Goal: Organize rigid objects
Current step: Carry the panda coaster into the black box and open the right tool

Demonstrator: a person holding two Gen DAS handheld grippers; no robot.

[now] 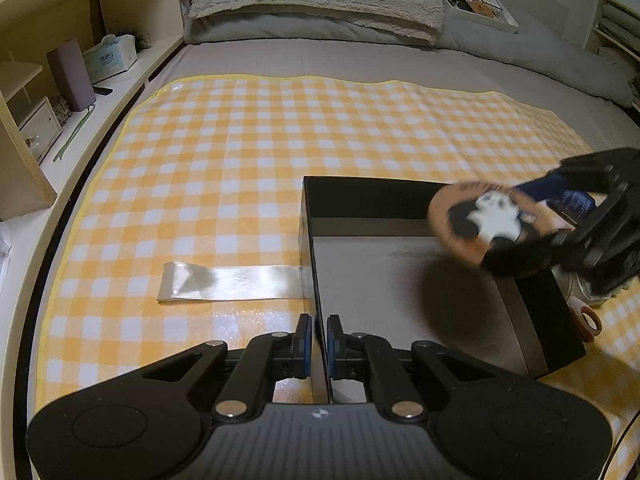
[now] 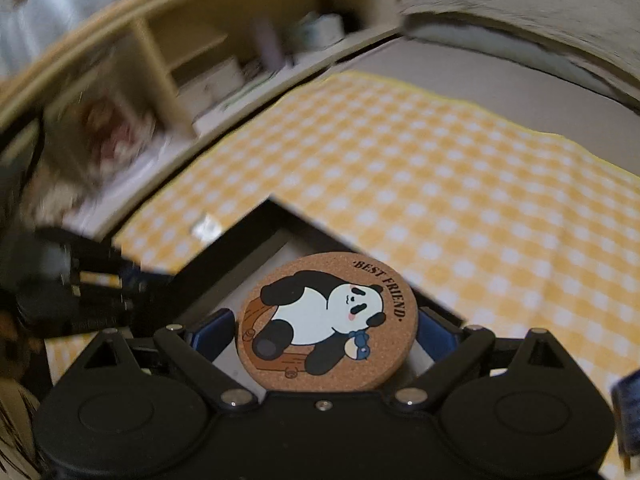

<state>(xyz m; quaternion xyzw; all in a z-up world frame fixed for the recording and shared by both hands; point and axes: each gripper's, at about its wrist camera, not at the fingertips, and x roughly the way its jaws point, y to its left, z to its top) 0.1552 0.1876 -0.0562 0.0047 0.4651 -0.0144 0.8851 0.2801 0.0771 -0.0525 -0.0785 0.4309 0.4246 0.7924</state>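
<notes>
Cork coaster (image 2: 328, 318), panda print facing up, is clamped edge-on between the jaws of the right gripper (image 2: 326, 330) and hangs above the open black box (image 1: 400, 272) on the bed's checked mat (image 1: 224, 168). Left gripper (image 1: 319, 336) has its jaws pinched closed on the box's near-left wall, bracing it; a clear tape strip (image 1: 228, 282) lies just ahead-left of those jaws. Judgement: lower the coaster level until near the box floor, clear of the walls, then release while the left grip steadies the box.

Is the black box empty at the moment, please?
Apparently empty: the black box shows bare grey floor; the coaster hangs above it in the right gripper.
</notes>
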